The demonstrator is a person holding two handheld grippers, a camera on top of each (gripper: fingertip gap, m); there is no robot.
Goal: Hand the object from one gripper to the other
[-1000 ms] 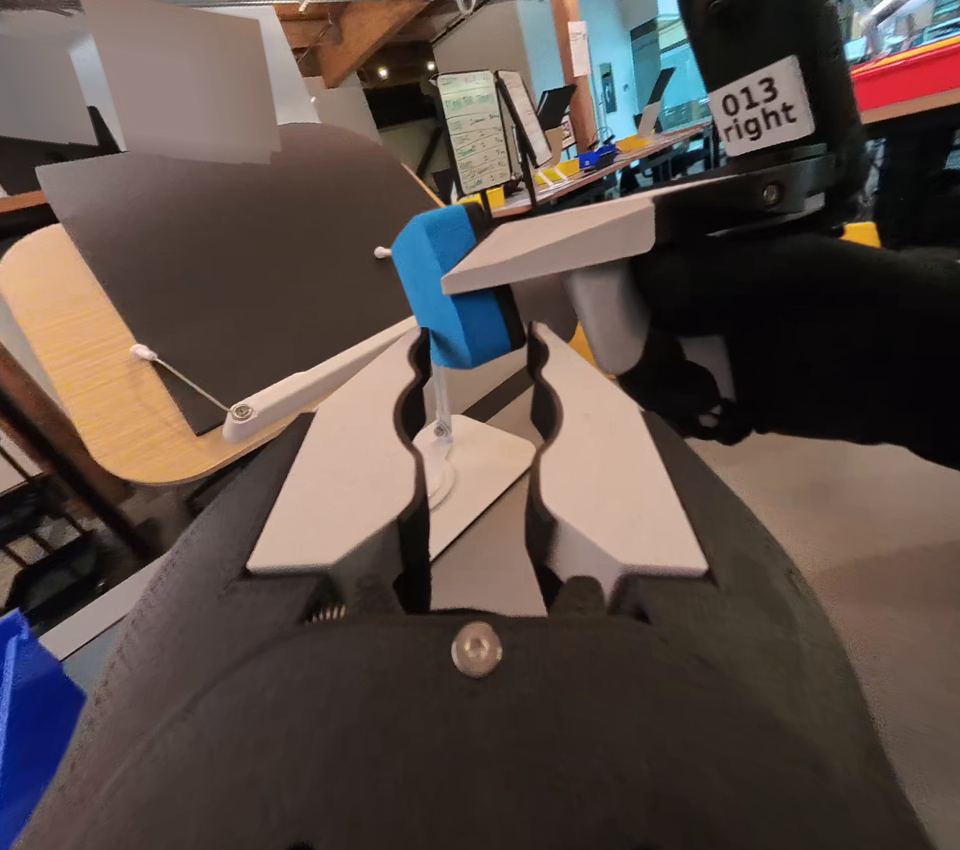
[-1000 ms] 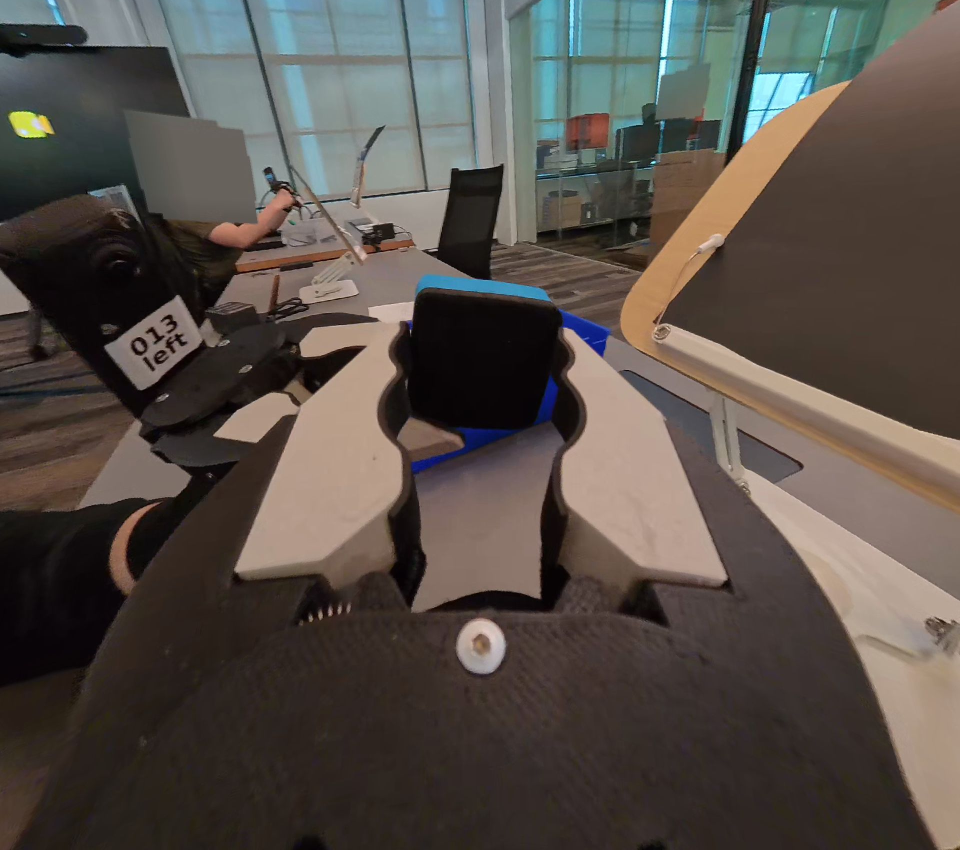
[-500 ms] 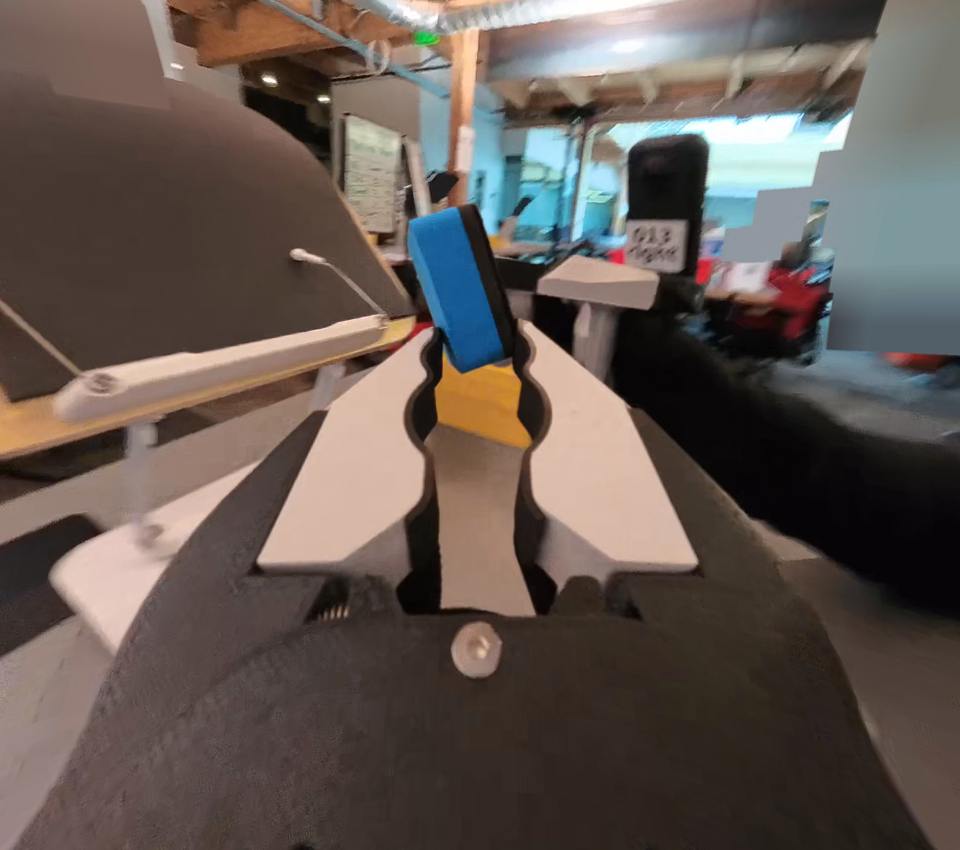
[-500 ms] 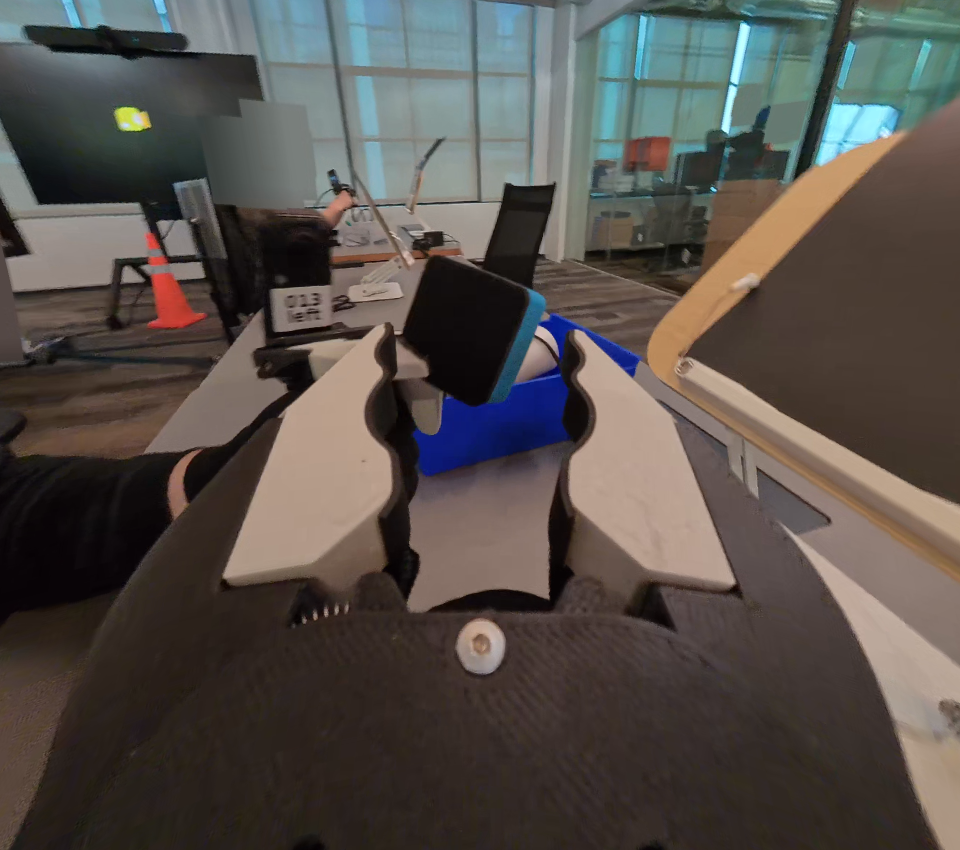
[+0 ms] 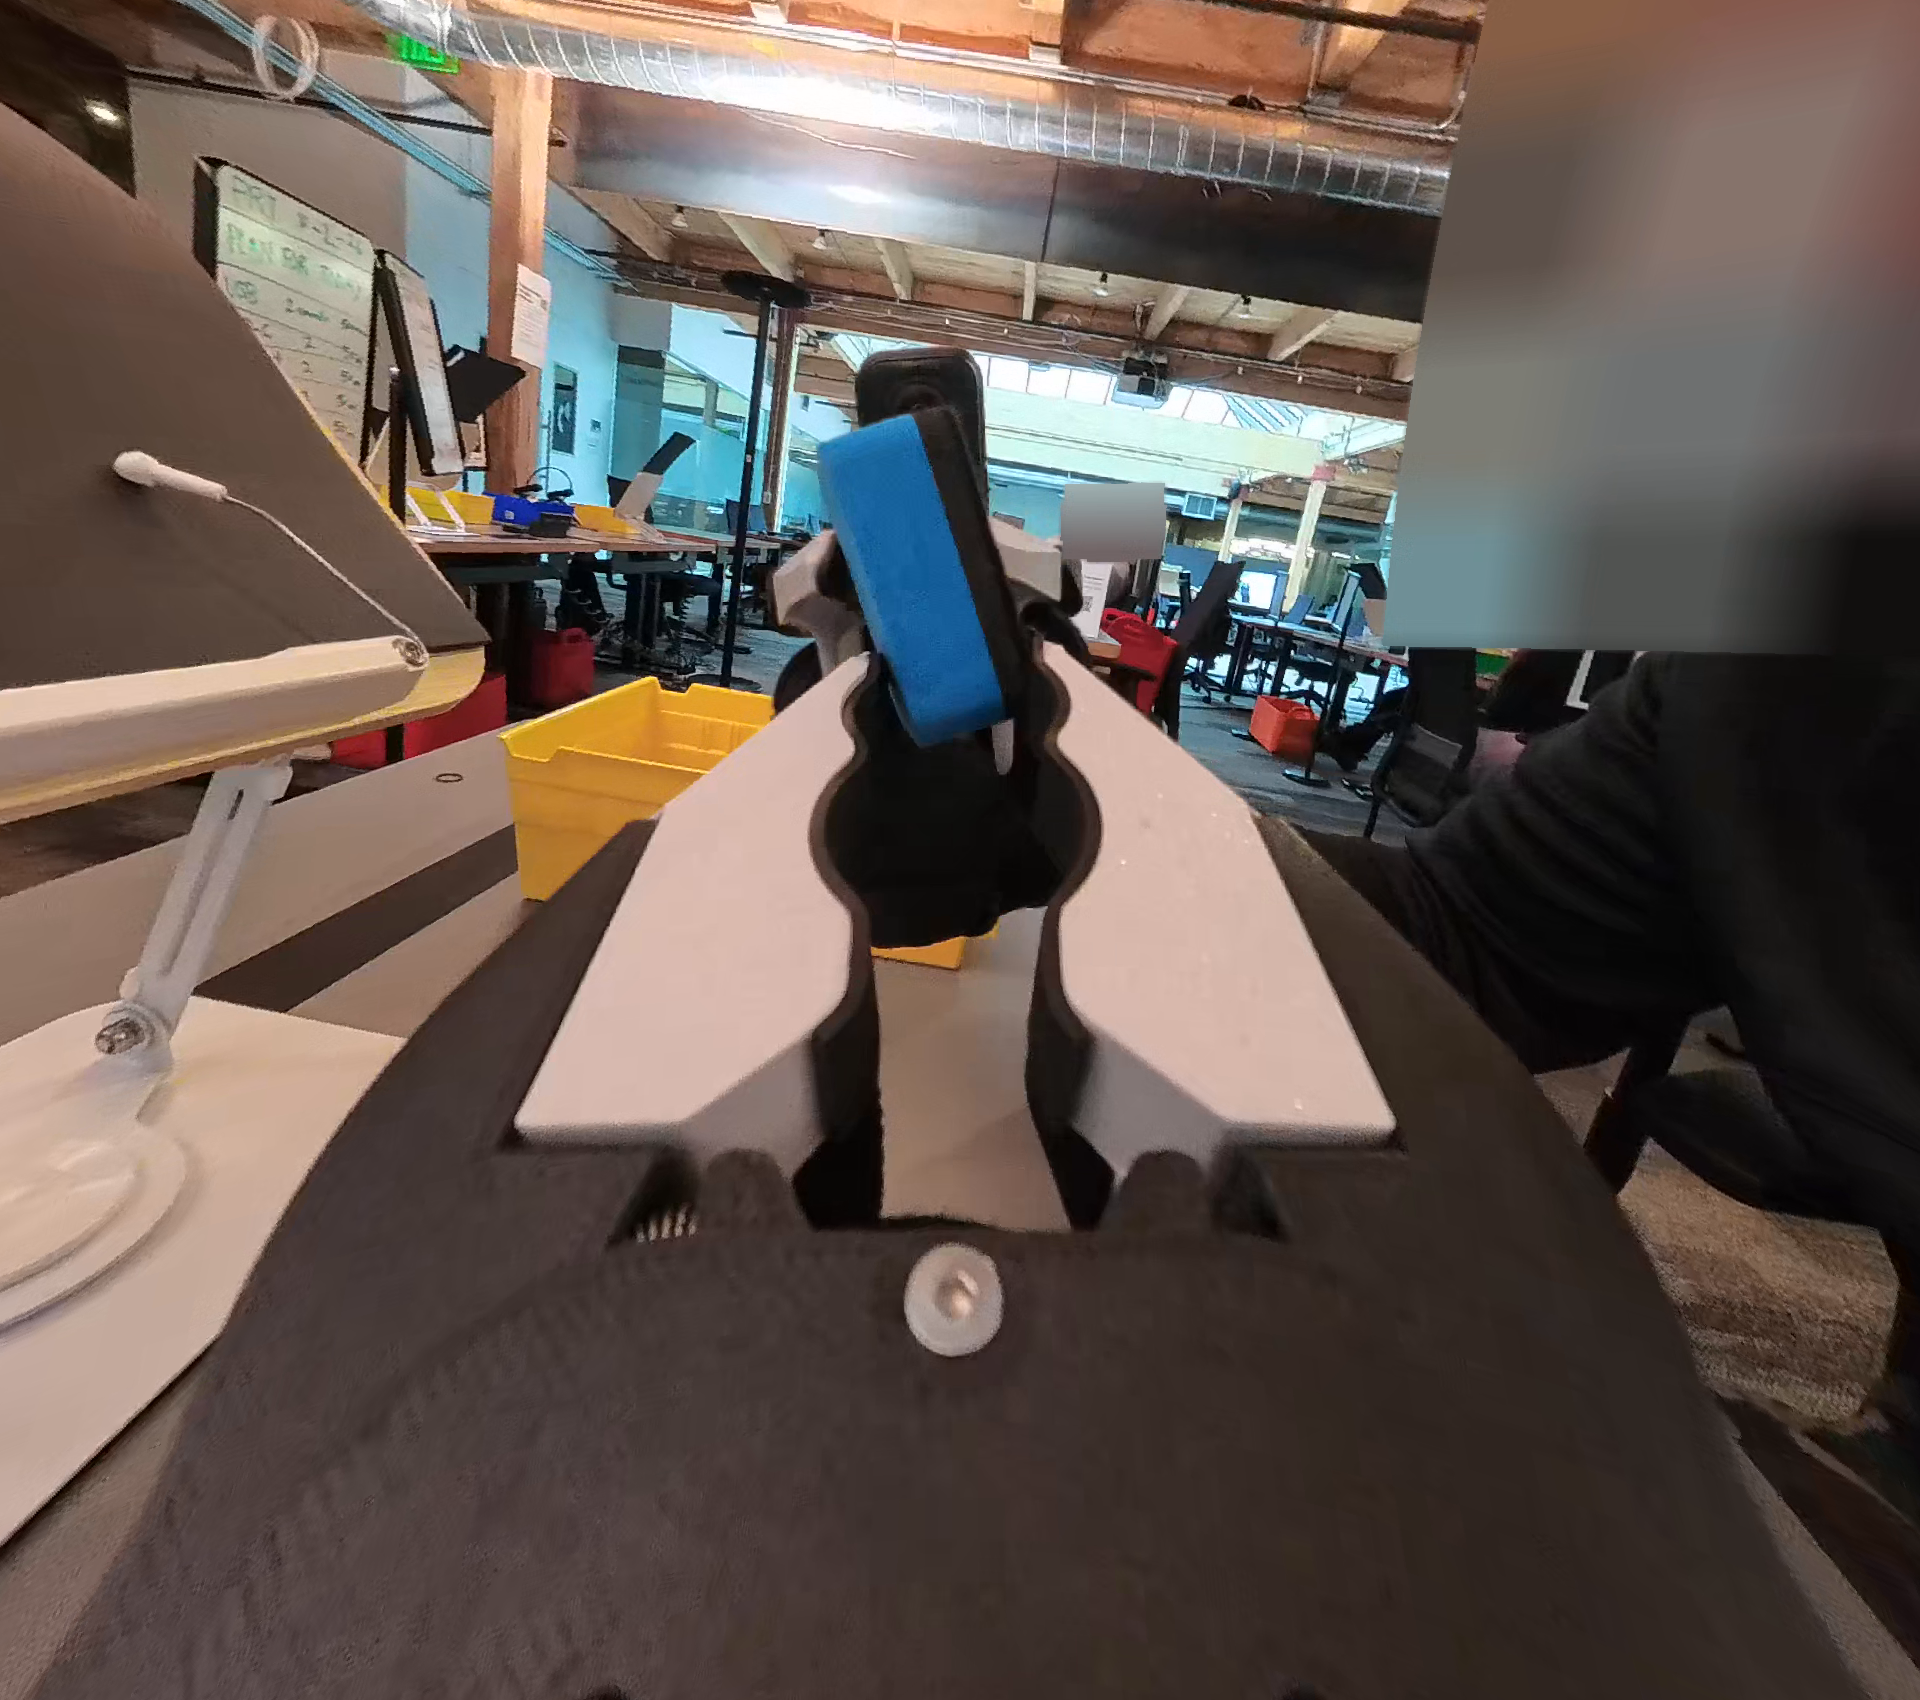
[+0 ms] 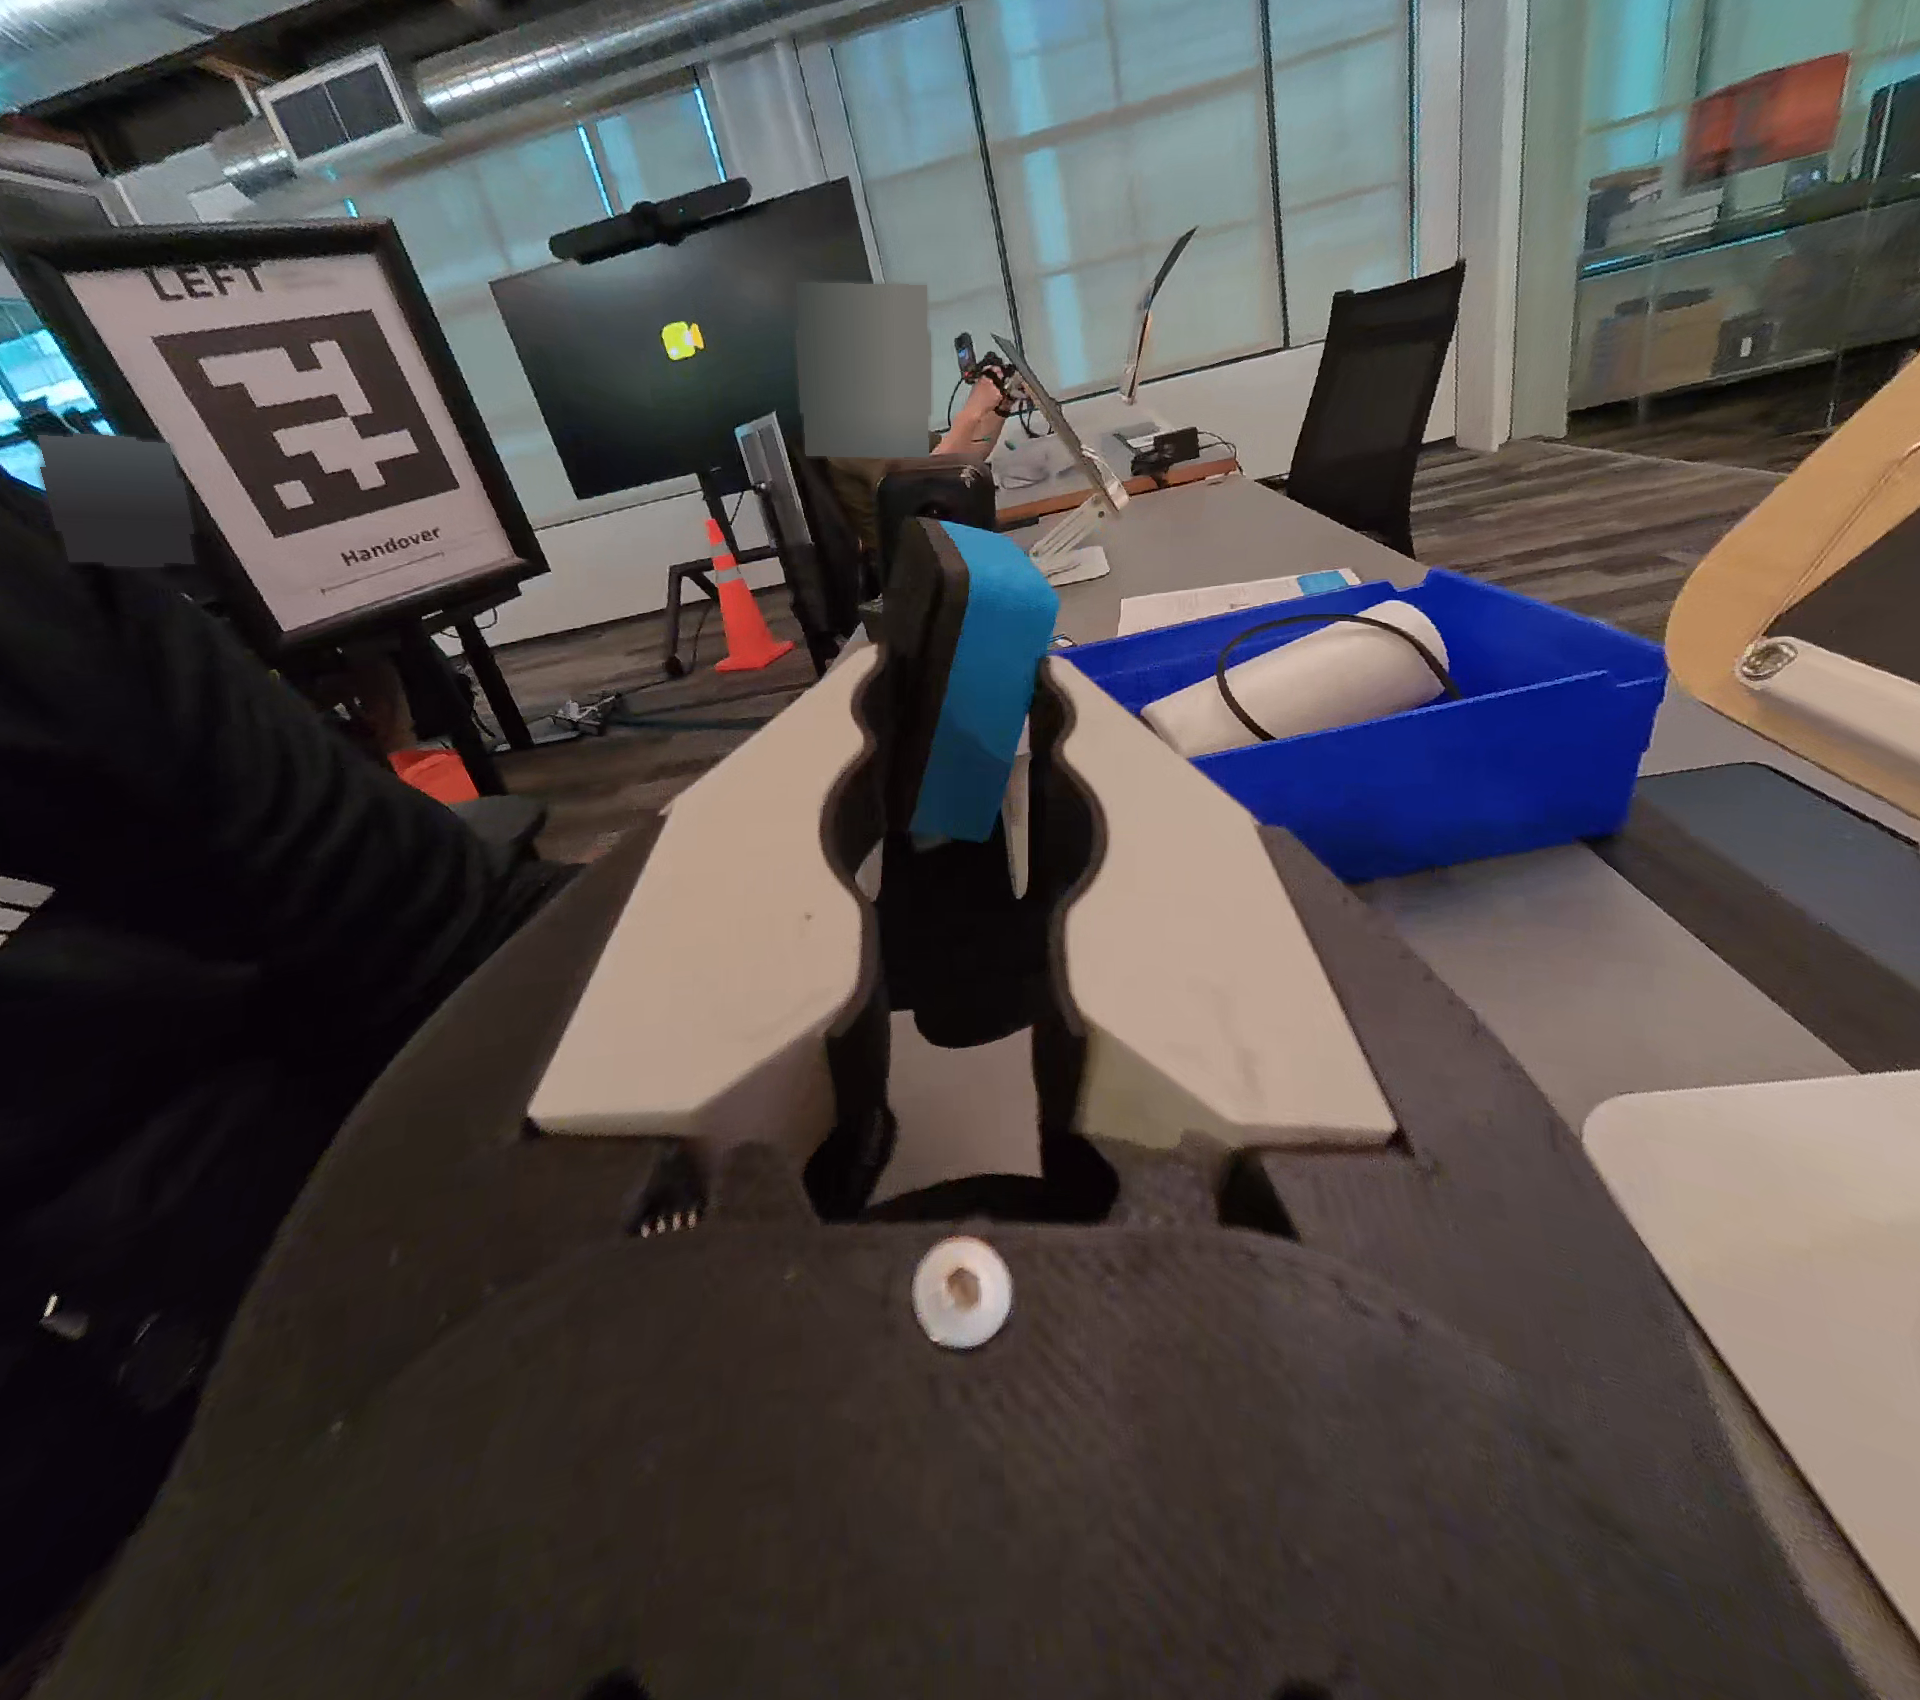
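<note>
A blue eraser (image 5: pixel 914 590) with a black felt side stands tilted in mid-air between two grippers that face each other. In the left wrist view its lower end sits between the tips of my left gripper (image 5: pixel 951 674), whose fingers are closed to its thickness. In the right wrist view the eraser (image 6: pixel 987 674) sits the same way between the tips of my right gripper (image 6: pixel 958 674), also closed to its thickness. Each view shows the other gripper's black camera block (image 5: pixel 920 383) (image 6: pixel 935 497) behind the eraser, mostly hidden by it.
A yellow bin (image 5: pixel 623 767) stands on the grey table ahead of the left gripper. A blue bin (image 6: pixel 1455 767) holds a white roll (image 6: pixel 1309 684). A slanted dark board on a white stand (image 5: pixel 156 507) is beside me. A dark sleeve (image 5: pixel 1662 871) is nearby. My left and right fingertips are right by each other.
The right gripper first held the eraser, then opened with the eraser in the left gripper. Now the right fingers have narrowed onto it again and both grippers point straight at each other.
</note>
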